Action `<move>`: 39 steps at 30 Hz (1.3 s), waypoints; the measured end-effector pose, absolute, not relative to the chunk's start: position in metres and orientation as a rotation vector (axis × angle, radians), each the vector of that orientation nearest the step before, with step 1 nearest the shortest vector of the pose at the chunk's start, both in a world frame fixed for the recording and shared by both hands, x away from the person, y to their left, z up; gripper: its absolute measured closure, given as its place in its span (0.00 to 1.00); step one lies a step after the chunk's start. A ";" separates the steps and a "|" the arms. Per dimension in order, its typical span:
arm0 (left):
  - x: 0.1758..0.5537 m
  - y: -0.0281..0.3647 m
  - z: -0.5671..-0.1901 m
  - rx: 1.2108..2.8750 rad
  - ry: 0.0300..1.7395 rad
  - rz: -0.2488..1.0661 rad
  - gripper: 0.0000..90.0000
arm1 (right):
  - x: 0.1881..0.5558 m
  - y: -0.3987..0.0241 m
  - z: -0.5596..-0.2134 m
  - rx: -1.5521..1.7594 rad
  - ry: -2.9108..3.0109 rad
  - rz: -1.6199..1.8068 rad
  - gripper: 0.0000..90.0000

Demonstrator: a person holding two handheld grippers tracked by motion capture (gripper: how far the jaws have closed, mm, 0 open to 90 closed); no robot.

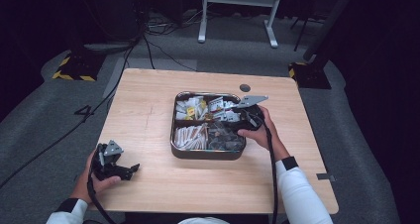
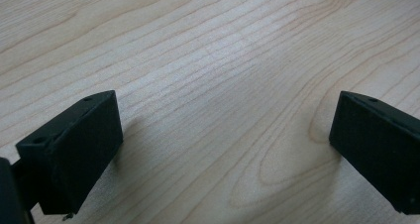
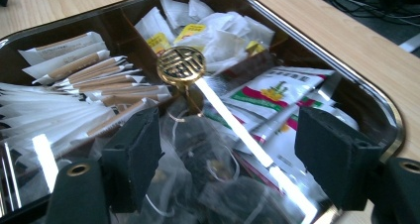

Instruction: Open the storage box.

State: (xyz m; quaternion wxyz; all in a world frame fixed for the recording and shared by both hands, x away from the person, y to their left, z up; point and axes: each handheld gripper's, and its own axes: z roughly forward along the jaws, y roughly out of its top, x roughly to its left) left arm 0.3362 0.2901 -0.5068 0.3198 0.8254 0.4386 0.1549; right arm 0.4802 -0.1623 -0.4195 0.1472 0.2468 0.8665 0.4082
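A dark metal tray (image 1: 205,156) with several compartments stands in the middle of the wooden table (image 1: 148,110). It holds paper-wrapped sticks (image 3: 74,85), white sachets (image 3: 218,30), green-and-red sachets (image 3: 277,92) and clear bags of dark leaves (image 3: 208,174) around a gold centre knob (image 3: 181,64). My right gripper (image 1: 232,119) hovers over the tray's right half. In its own view the right gripper (image 3: 230,140) is open above the clear bags, nothing between the jaws. My left gripper (image 1: 130,170) rests near the table's front left corner. In its own view the left gripper (image 2: 223,135) is open over bare wood.
A small dark round cap (image 1: 244,87) sits in the tabletop behind the tray. Cables (image 1: 148,45) and a white stand (image 1: 237,16) lie on the floor beyond the table's far edge. Bare wood stretches left of the tray.
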 end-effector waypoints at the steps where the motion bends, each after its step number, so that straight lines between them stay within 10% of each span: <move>1: 0.336 0.290 -0.507 2.170 1.153 0.407 0.00 | 0.480 -0.162 -0.419 0.710 2.493 1.175 0.30; 23: 0.336 0.290 -0.507 2.172 1.150 0.408 0.00 | 0.496 -0.101 -0.441 0.700 2.581 1.123 0.38; 39: 0.336 0.290 -0.507 2.172 1.151 0.408 0.00 | 0.499 -0.098 -0.440 0.735 2.566 1.146 0.65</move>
